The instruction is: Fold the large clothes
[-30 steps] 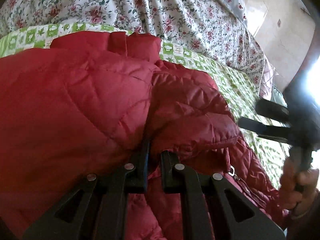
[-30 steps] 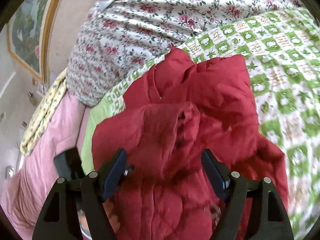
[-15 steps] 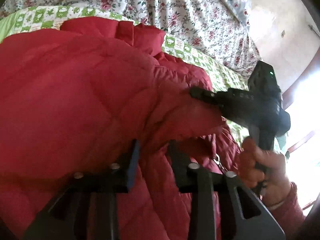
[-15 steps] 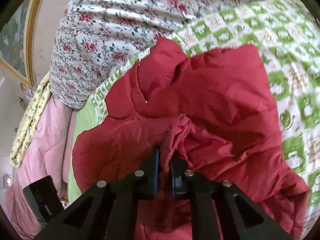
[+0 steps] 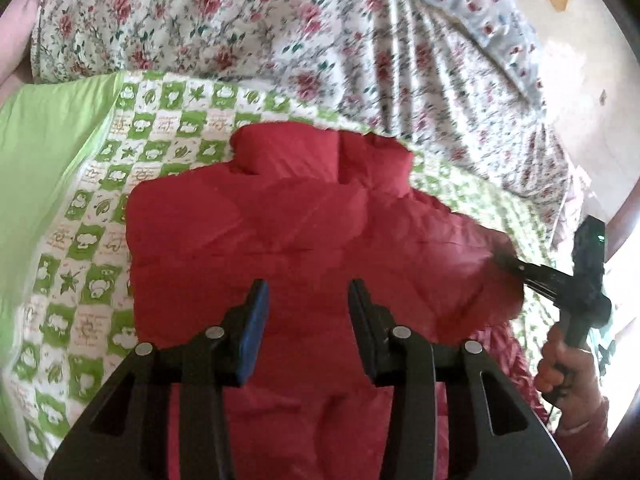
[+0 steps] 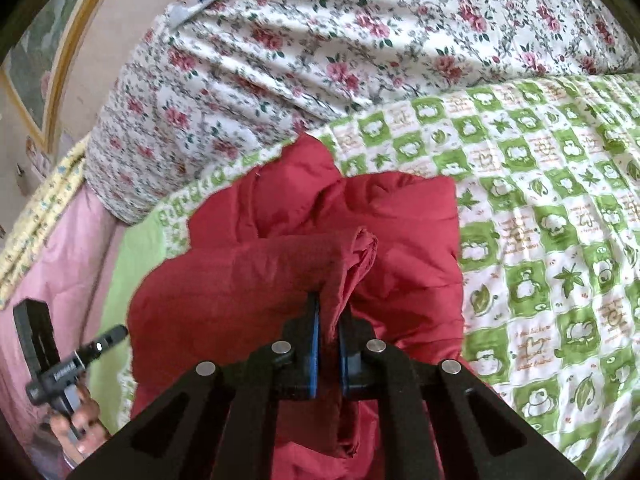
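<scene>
My right gripper [image 6: 328, 320] is clamped on a fold of the red jacket [image 5: 304, 240], which lies on the green-check quilt [image 6: 540, 220], collar at far end. Left gripper [image 5: 306, 304] is open just above it, w/ nothing between fingers. Long axis runs near-to-far; right's the one in contact.

Left tool [image 5: 306, 312] gapes above red jacket [image 5: 312, 240].

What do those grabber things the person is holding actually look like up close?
Each is matte black plastic. The left gripper and right gripper have two flat fingers lined with blue pads, on triangular cut-out arms with round silver rivets. The right one's body carries a small green light and a pistol-style handle held by a bare hand with a reddish sleeve.
</scene>
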The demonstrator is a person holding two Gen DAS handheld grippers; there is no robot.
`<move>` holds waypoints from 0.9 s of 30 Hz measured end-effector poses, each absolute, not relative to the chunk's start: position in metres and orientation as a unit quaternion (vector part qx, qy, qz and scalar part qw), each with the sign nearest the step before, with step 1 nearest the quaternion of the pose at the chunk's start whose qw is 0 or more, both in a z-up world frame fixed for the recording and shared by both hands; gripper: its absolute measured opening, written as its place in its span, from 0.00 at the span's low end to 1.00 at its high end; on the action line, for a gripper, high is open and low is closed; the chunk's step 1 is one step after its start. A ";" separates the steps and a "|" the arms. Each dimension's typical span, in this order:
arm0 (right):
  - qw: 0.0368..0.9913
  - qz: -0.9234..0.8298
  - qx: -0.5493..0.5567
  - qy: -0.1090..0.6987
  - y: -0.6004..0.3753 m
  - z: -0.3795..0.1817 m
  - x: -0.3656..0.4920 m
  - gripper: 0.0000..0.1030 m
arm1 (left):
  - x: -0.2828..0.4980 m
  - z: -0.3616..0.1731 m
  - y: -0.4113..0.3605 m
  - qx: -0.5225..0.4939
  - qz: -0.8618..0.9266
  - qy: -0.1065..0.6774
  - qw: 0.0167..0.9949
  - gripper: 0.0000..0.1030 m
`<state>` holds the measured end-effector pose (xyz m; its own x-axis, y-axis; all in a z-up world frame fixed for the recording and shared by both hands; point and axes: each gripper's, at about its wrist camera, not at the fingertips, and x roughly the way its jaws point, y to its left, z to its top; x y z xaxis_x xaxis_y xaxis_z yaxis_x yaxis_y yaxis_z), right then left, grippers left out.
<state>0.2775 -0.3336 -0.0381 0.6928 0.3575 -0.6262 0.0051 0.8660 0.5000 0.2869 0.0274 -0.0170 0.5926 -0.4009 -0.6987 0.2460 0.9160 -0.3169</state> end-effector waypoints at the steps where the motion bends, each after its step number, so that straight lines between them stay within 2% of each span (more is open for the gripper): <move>1: 0.888 0.098 0.237 0.381 -0.333 -0.042 0.278 0.06 | 0.294 -0.025 0.027 -0.091 -0.180 0.422 0.884 0.37; 6: 0.892 0.089 0.221 0.385 -0.327 -0.057 0.280 0.08 | 0.307 -0.061 0.028 -0.087 -0.163 0.454 0.872 0.36; 8: 0.893 0.079 0.212 0.389 -0.326 -0.057 0.279 0.18 | 0.306 -0.068 0.028 -0.089 -0.161 0.454 0.872 0.36; 11: 0.903 0.039 0.200 0.379 -0.324 -0.041 0.270 0.21 | 0.303 -0.074 0.022 -0.075 -0.156 0.453 0.875 0.36; 13: 0.924 0.030 0.189 0.330 -0.315 -0.015 0.253 0.23 | 0.302 -0.076 0.020 -0.071 -0.153 0.451 0.876 0.36; 15: 0.933 0.054 0.178 0.307 -0.300 0.000 0.247 0.34 | 0.302 -0.077 0.021 -0.073 -0.151 0.451 0.877 0.36; 16: 0.933 0.068 0.172 0.309 -0.293 0.003 0.247 0.36 | 0.303 -0.077 0.021 -0.074 -0.151 0.451 0.877 0.36; 21: 0.916 0.098 0.141 0.362 -0.256 -0.015 0.264 0.34 | 0.302 -0.078 0.018 -0.064 -0.143 0.443 0.882 0.36; 27: 0.893 0.026 0.107 0.437 -0.262 -0.069 0.289 0.32 | 0.291 -0.065 0.026 -0.078 -0.147 0.422 0.891 0.36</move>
